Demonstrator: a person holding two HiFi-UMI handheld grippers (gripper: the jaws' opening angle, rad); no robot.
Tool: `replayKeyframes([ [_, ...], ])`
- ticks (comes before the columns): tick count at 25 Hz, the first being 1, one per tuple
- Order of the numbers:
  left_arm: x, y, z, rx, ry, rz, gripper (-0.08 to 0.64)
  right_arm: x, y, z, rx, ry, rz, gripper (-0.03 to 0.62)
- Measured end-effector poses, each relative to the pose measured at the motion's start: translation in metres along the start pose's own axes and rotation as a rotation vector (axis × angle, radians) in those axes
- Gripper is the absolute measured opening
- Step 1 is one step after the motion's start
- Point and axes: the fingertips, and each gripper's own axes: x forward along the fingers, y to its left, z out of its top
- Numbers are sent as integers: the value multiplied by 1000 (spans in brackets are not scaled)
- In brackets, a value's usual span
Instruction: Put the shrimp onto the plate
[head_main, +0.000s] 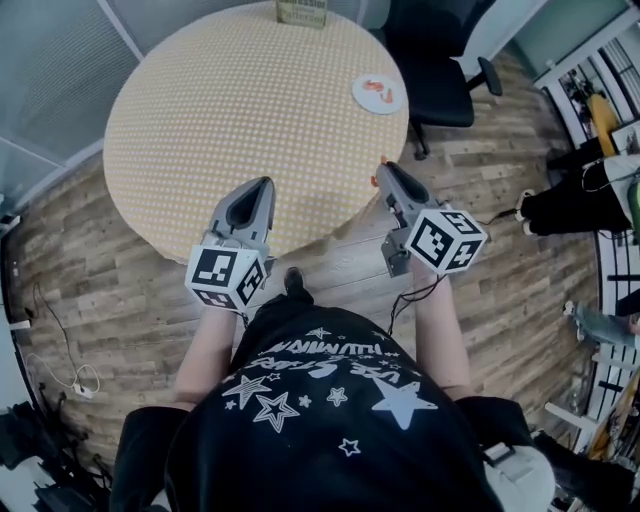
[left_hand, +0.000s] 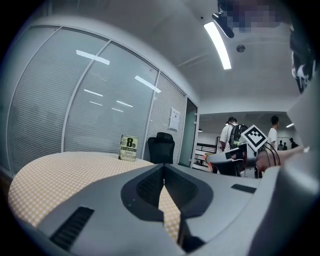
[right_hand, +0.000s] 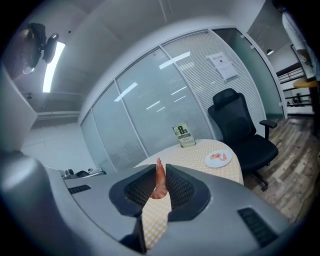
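Observation:
An orange shrimp (right_hand: 159, 181) stands pinched between the jaws of my right gripper (right_hand: 160, 182), its tail poking up; in the head view its tip (head_main: 383, 160) shows at the nose of my right gripper (head_main: 386, 170), over the table's near right edge. The white plate (head_main: 378, 94) lies at the table's far right with a shrimp (head_main: 374, 88) on it; that plate (right_hand: 218, 159) also shows in the right gripper view. My left gripper (head_main: 262, 187) hovers over the table's near edge, its jaws closed with nothing between them (left_hand: 163, 172).
The round table (head_main: 230, 110) has a yellow checked cloth. A book (head_main: 301, 12) stands upright at its far edge. A black office chair (head_main: 437, 70) sits right of the table. People stand in the background of the left gripper view.

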Motion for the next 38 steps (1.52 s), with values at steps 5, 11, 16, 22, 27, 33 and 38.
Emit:
replayKeyframes([
  [5, 25, 22, 3, -8, 6, -39, 9, 25, -7, 8, 4, -2, -39, 66],
  [11, 52, 45, 3, -24, 12, -91, 9, 46, -14, 18, -6, -9, -87, 66],
  [16, 65, 52, 1, -21, 28, -124, 9, 50, -24, 13, 13, 0, -131, 66],
  [22, 75, 54, -7, -21, 59, -103, 9, 60, -49, 16, 37, 13, -135, 67],
  [27, 89, 58, -9, -28, 73, -33, 9, 88, -69, 24, 42, 46, -85, 66],
  [33, 110, 60, -6, -44, 69, 66, 9, 118, -100, 39, 24, 101, -27, 66],
  [38, 138, 56, -9, -57, 73, 121, 9, 138, -125, 53, 6, 133, 22, 66],
])
